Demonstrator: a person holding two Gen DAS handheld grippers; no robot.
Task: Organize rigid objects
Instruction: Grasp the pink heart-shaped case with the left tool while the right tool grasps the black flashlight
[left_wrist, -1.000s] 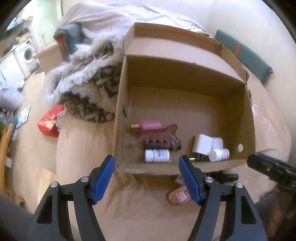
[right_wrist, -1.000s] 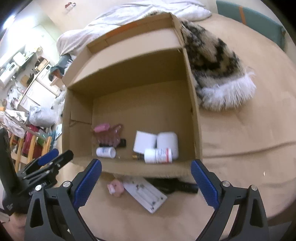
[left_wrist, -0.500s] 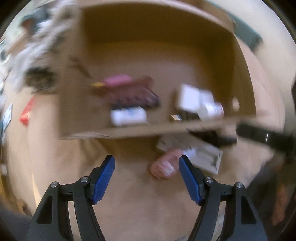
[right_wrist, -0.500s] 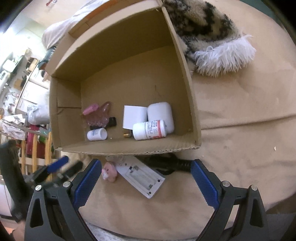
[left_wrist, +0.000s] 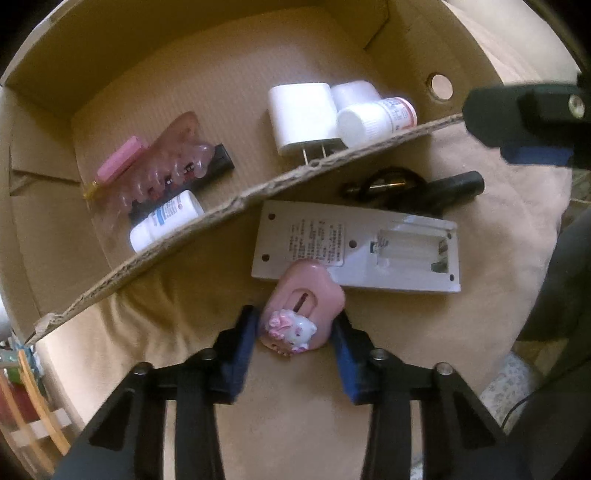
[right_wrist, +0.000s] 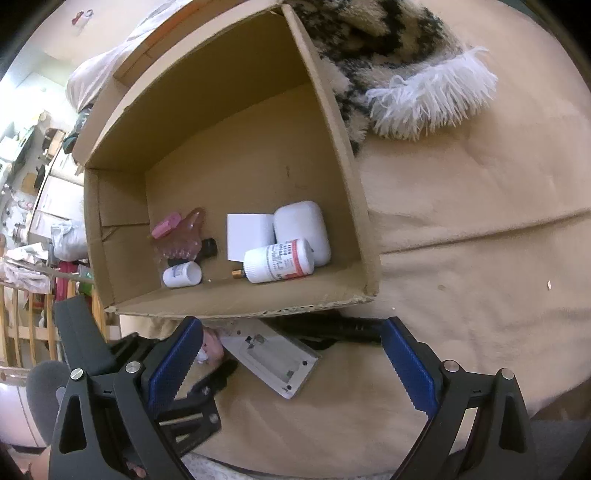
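Two left tongs (left_wrist: 295, 328) pads have just been closing on pink case (left_wrist: 303, 306), lengthwise toward box (left_wrist: 258, 192).

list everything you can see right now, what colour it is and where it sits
cardboard box: 1, brown, open, on the beige cover
pink comb: 1, inside the box, over a black bar
pink tube: 1, in the box beside the comb
small bottle: 1, white, lying in the box
charger plug: 1, white, in the box
white case: 1, in the box
pill bottle: 1, white with red label, lying in the box
remote: 1, white, face down outside the box, battery bay open
black object: 1, outside, behind the remote
pink clip: 1, between the left gripper's pads
fringed blanket: 1, black and white, beside the box
left gripper: closing on the clip
right gripper: open, above the remote
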